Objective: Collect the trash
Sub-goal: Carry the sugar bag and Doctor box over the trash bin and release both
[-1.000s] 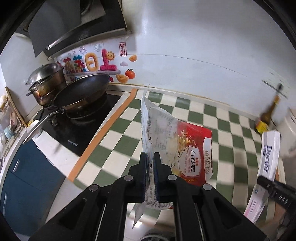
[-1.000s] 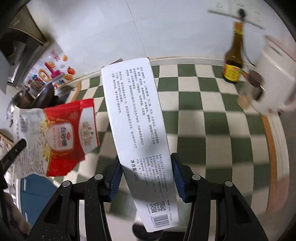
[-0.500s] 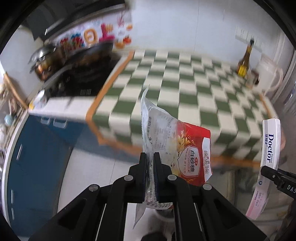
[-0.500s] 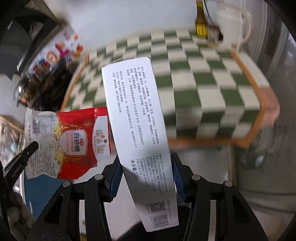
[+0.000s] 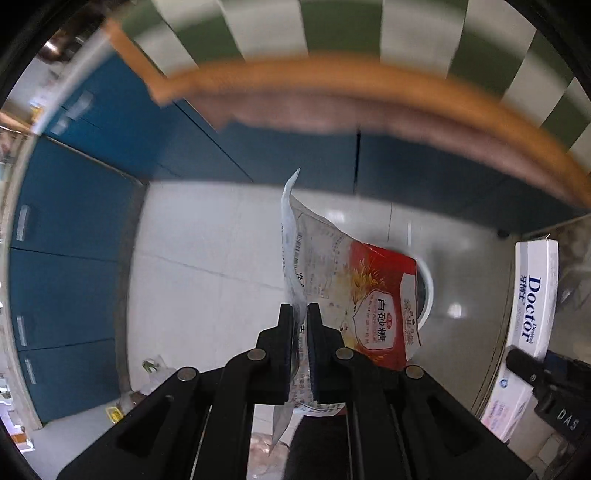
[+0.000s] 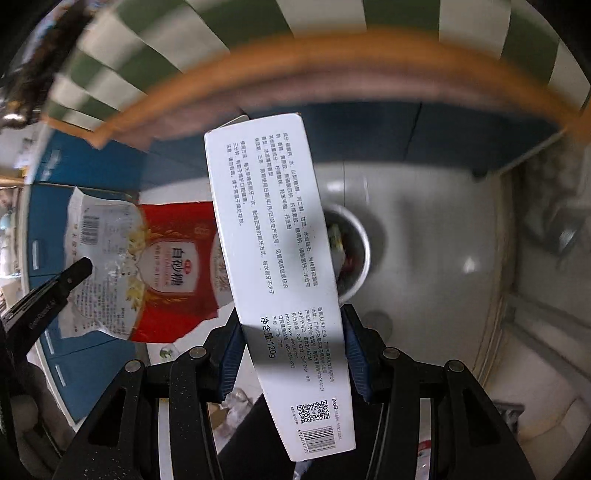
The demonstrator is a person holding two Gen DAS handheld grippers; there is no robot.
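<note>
Trash is in both tongs: the left gripper pinches a sugar bag, the right gripper clamps a toothpaste box. Both hang above the floor bin, so the carrying step looks nearly done; next, each needs centring over its rim before release.

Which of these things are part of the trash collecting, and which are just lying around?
Part of the job:
red and white plastic sugar bag, in left gripper
long white toothpaste box, in right gripper
round white bin on floor

Just there:
blue cabinets
green-checked counter
</note>
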